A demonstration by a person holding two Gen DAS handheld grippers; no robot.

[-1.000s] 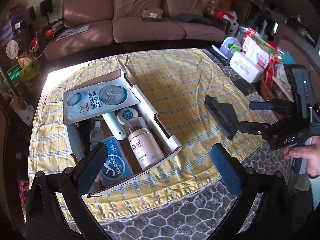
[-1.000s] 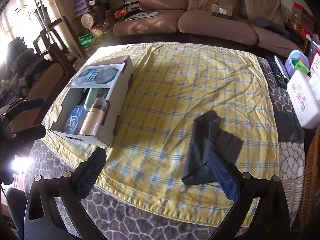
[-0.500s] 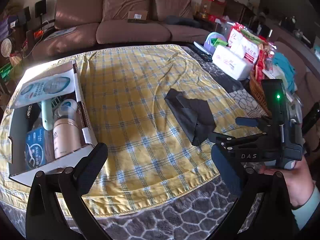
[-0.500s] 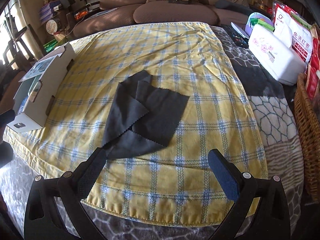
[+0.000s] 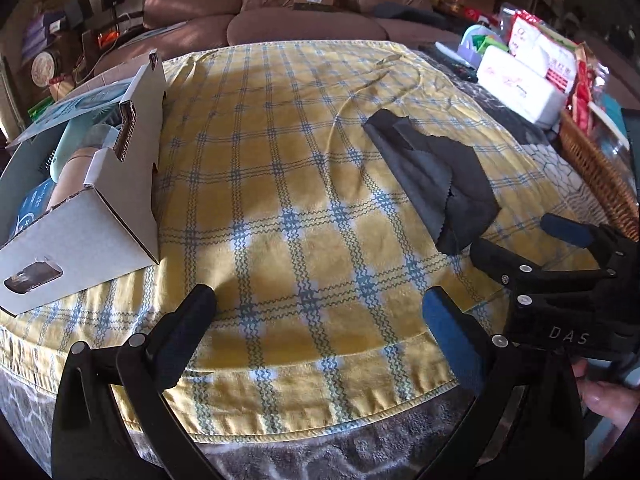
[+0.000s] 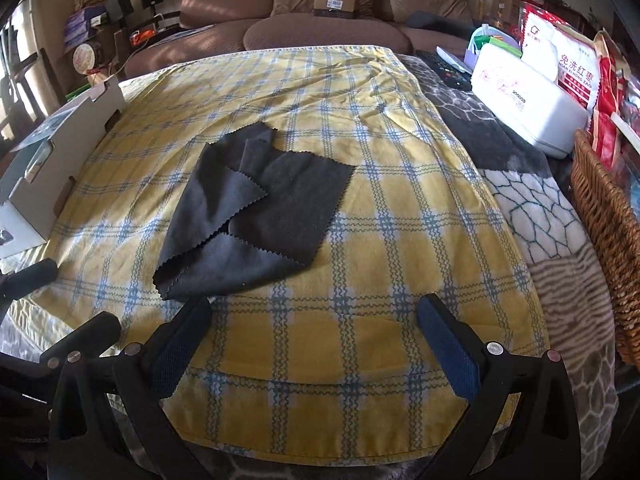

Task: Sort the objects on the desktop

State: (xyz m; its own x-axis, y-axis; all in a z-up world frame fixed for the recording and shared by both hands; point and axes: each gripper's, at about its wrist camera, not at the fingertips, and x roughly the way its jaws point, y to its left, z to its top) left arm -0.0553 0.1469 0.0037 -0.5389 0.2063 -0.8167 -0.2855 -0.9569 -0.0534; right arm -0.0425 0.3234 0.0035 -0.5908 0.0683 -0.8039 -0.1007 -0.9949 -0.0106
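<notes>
A crumpled dark grey cloth [image 5: 440,172] [image 6: 260,212] lies on the yellow checked tablecloth [image 5: 288,184], right of centre. A white cardboard box [image 5: 100,220] [image 6: 60,148] stands at the table's left side, holding a mask sachet [image 5: 80,108], a beige bottle [image 5: 72,176] and a blue packet [image 5: 28,212]. My left gripper [image 5: 320,320] is open over the tablecloth's front edge with nothing between its fingers. Just in front of the cloth's near corner, my right gripper [image 6: 314,332] [image 5: 520,240] is also open and holds nothing.
A white tissue pack [image 6: 528,108], snack bags [image 6: 576,72] and a wicker basket [image 6: 600,200] crowd the right side. A remote [image 6: 448,72] lies at the back right. A brown sofa [image 6: 320,20] stands behind the table. A hand [image 5: 608,396] holds the right gripper.
Both views have swung right, away from the box and toward the dark cloth. The right gripper has closed in on the cloth's near edge. Both grippers stay open.
</notes>
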